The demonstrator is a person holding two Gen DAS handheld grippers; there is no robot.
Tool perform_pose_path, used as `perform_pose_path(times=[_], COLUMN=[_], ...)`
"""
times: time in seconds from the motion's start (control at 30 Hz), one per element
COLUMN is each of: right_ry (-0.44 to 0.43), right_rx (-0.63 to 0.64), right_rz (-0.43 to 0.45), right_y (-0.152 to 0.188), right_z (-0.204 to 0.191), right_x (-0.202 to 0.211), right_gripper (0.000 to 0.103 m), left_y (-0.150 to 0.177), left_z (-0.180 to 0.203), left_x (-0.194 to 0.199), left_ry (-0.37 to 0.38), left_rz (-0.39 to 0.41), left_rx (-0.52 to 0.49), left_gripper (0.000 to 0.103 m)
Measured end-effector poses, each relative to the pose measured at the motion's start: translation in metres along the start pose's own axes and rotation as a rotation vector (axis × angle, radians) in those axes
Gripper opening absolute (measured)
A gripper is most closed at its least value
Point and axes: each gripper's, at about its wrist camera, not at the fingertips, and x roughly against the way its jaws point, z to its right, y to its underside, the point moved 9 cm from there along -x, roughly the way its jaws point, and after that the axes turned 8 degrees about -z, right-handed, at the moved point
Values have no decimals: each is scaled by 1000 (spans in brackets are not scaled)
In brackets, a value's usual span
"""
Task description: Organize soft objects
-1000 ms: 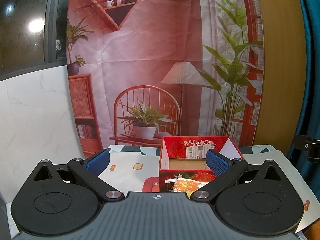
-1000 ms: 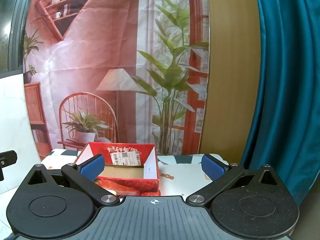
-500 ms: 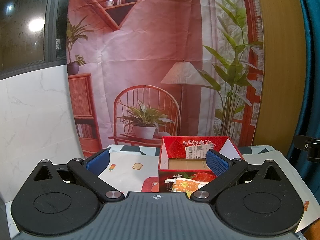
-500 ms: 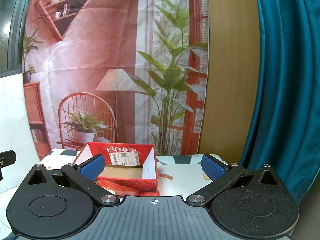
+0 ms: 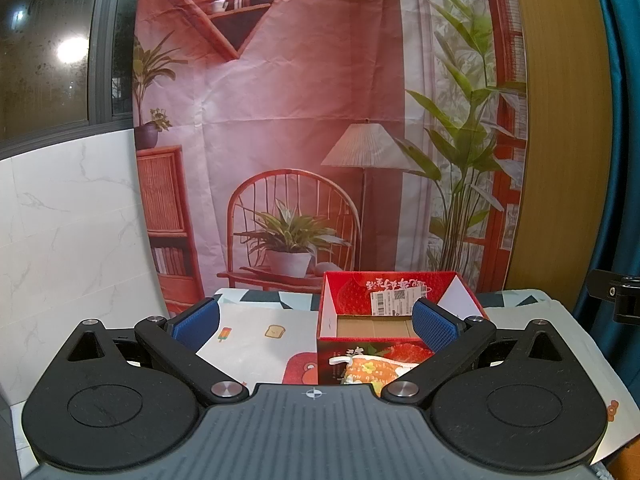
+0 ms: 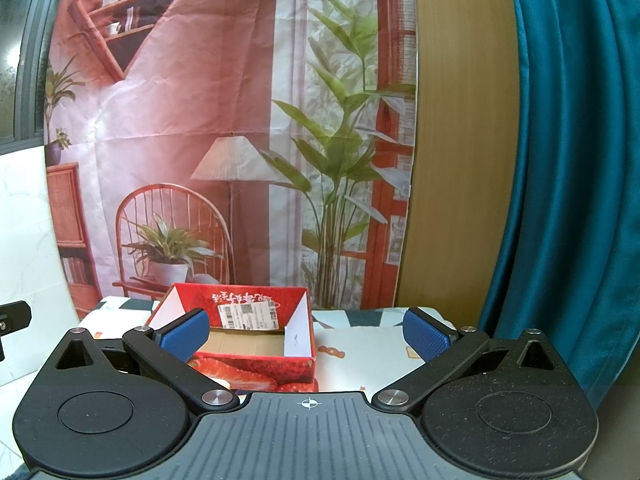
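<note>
A red strawberry-print cardboard box (image 5: 394,298) stands open on the table, its brown floor bare; it also shows in the right wrist view (image 6: 248,300). A soft orange floral pouch (image 5: 370,370) with a white trim lies against the box's near side, partly hidden by my left gripper. My left gripper (image 5: 316,322) is open and empty, short of the box. My right gripper (image 6: 306,332) is open and empty, with its left pad in front of the box.
The table carries a light cloth (image 5: 256,328) with cartoon prints. A printed backdrop (image 5: 320,140) hangs behind it. A white marble wall (image 5: 68,220) stands at the left, a wooden panel (image 6: 456,140) and teal curtain (image 6: 568,160) at the right.
</note>
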Motion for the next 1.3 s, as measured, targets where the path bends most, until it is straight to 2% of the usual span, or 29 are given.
perform_pose_path(times=[1.3], right_ry=[-2], right_rx=[0], right_rz=[-4], right_y=[-2], right_z=[2], right_x=[-1], right_gripper=[103], left_y=[8], left_z=[4], left_x=[-2], left_ry=[4], left_rz=[-12], left_rx=[6], left_gripper=[103])
